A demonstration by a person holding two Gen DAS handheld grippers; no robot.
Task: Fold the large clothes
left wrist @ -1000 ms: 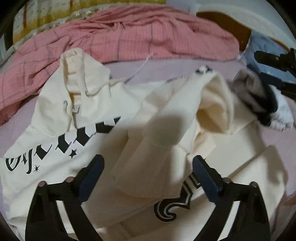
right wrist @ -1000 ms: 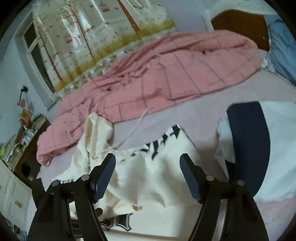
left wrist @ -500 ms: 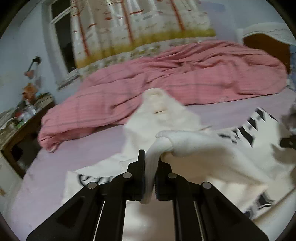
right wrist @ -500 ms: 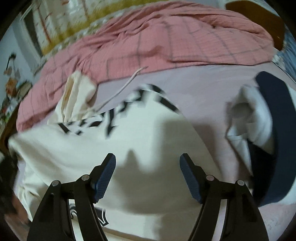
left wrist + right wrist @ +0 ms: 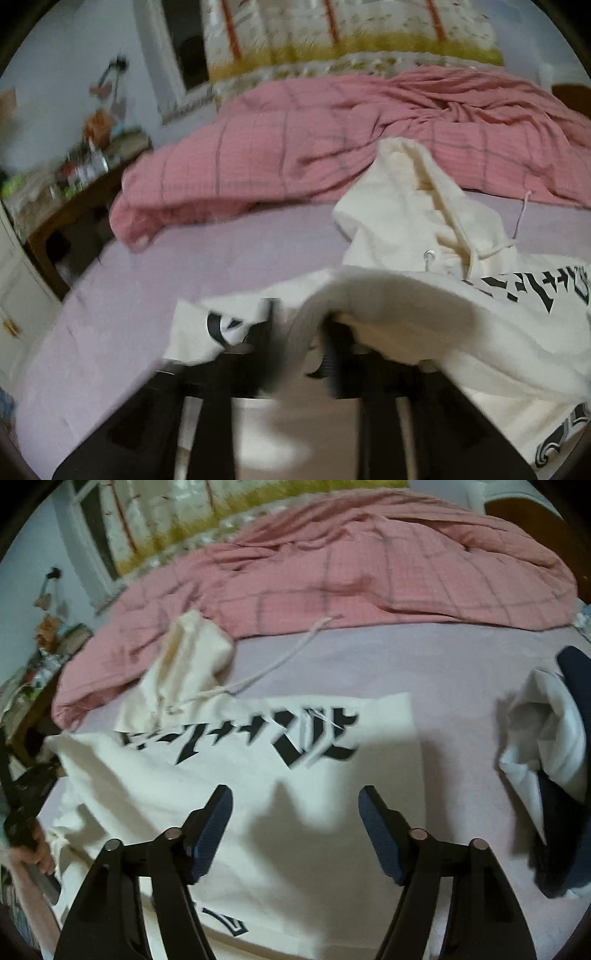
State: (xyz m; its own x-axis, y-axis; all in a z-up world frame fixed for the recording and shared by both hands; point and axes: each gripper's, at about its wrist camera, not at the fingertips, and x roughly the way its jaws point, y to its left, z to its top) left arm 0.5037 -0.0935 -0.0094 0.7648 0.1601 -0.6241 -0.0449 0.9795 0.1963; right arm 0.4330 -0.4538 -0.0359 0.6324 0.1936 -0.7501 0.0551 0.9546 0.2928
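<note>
Left wrist view: blurred left gripper (image 5: 299, 343) jaws opening; hoodie (image 5: 424, 317) sleeve between.

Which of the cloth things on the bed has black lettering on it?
The cream hoodie lying under the tongs; the pink quilt is only checked, and the white-and-navy garment shows no print.

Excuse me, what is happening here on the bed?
A person with a gripper in each hand is folding a cream hoodie on the bed. The left gripper has a cream sleeve draped between its jaws, which have just been opening. The right gripper hangs open over the hoodie, its jaws just narrowed, holding nothing.
</note>
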